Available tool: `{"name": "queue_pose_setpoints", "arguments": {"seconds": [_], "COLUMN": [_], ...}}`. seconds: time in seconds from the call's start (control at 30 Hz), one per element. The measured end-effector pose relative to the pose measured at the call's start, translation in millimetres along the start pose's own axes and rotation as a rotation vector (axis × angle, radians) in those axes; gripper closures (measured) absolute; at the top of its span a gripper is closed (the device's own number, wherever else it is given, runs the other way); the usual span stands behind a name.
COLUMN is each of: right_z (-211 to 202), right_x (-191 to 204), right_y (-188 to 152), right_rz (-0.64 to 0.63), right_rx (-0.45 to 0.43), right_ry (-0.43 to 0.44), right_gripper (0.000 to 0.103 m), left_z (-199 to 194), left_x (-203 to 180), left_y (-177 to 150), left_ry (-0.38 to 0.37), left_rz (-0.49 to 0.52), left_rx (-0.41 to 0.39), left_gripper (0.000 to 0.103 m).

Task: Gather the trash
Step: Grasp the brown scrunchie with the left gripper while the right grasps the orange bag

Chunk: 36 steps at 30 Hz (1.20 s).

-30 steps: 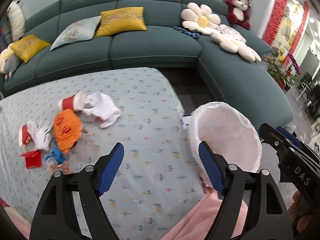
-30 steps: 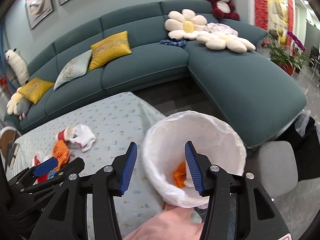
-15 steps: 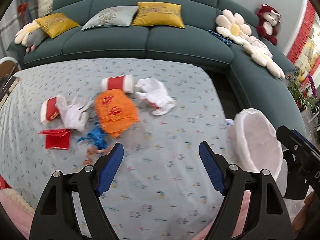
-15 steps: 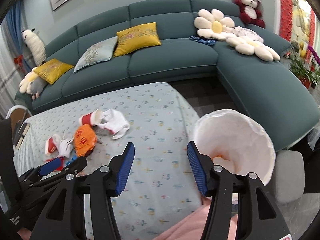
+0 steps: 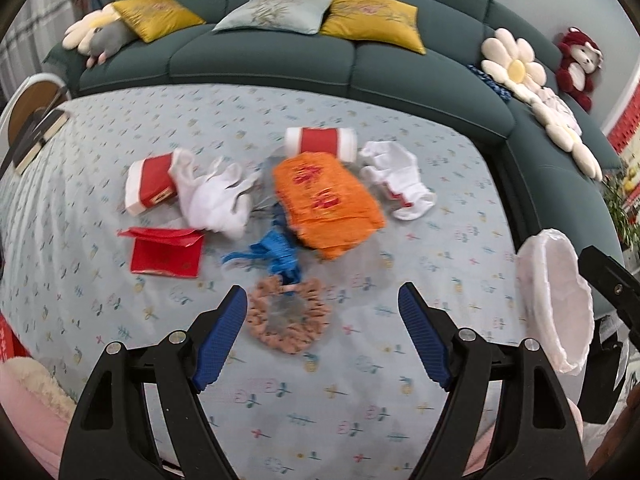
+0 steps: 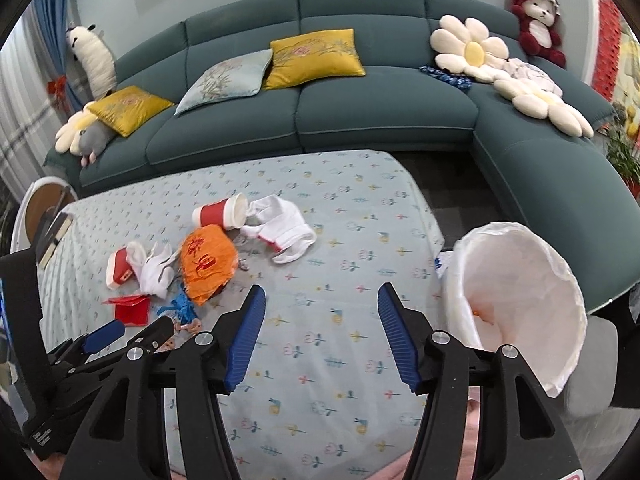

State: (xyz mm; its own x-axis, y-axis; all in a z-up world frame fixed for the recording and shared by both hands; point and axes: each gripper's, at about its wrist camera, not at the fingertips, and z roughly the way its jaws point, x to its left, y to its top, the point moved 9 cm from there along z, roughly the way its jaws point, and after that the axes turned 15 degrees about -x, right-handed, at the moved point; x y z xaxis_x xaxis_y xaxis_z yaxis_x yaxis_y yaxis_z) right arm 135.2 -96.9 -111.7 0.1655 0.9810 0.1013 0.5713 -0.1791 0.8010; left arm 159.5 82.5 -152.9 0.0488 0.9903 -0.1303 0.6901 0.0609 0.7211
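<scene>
Trash lies on a light blue patterned tablecloth (image 5: 440, 240): an orange wrapper (image 5: 326, 200), two red and white paper cups (image 5: 320, 141) (image 5: 150, 188), crumpled white tissues (image 5: 216, 196) (image 5: 394, 178), a red envelope (image 5: 166, 252), a blue scrap (image 5: 276, 254) and a pinkish frilled round piece (image 5: 286, 318). My left gripper (image 5: 320, 320) is open, and the frilled piece lies just ahead between its fingers, untouched. My right gripper (image 6: 320, 320) hovers over bare cloth, its jaws opening and nothing between them. A white-lined bin (image 6: 520, 300) at the table's right edge holds orange trash.
A dark teal corner sofa (image 6: 380, 112) with yellow and pale cushions, flower pillows and plush toys wraps the far and right sides. A dark book (image 5: 38, 136) lies at the table's left edge beside a round white chair. Potted plants stand far right.
Both grippers swung left, away from the bin and over the table. The trash pile now sits ahead of the left gripper. The right gripper's jaws have widened.
</scene>
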Motion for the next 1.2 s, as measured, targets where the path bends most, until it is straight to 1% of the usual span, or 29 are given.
{"name": "queue_pose_setpoints", "arguments": {"seconds": [0.33,0.57,0.8,0.97,1.1,1.2], "right_z": [28,54,84,111,129,140], "right_x": [42,71,93,103,107,108], "right_y": [-12,-23,-35,-48,-57,-64], "right_rz": [-0.034,-0.041,-0.03,0.011,0.041,0.063], "right_rx": [0.054,0.1,0.15,0.201,0.236,0.259], "right_ry": [0.042,0.079,0.103,0.111,0.111,0.111], "right_gripper": [0.046,0.046,0.046,0.046,0.046,0.046], "left_z": [18,34,51,66,75,80], "left_x": [46,66,73,76,77,76], "left_y": [-18,-30,-42,-47,-50,-52], "left_ry": [0.05,0.061,0.051,0.038,0.026,0.015], "left_rz": [-0.048,-0.083,-0.108,-0.123,-0.137,-0.146], "left_rx": [0.055,0.096,0.138,0.165,0.182,0.192], "left_gripper": [0.029,0.029,0.029,0.029,0.031,0.035]}}
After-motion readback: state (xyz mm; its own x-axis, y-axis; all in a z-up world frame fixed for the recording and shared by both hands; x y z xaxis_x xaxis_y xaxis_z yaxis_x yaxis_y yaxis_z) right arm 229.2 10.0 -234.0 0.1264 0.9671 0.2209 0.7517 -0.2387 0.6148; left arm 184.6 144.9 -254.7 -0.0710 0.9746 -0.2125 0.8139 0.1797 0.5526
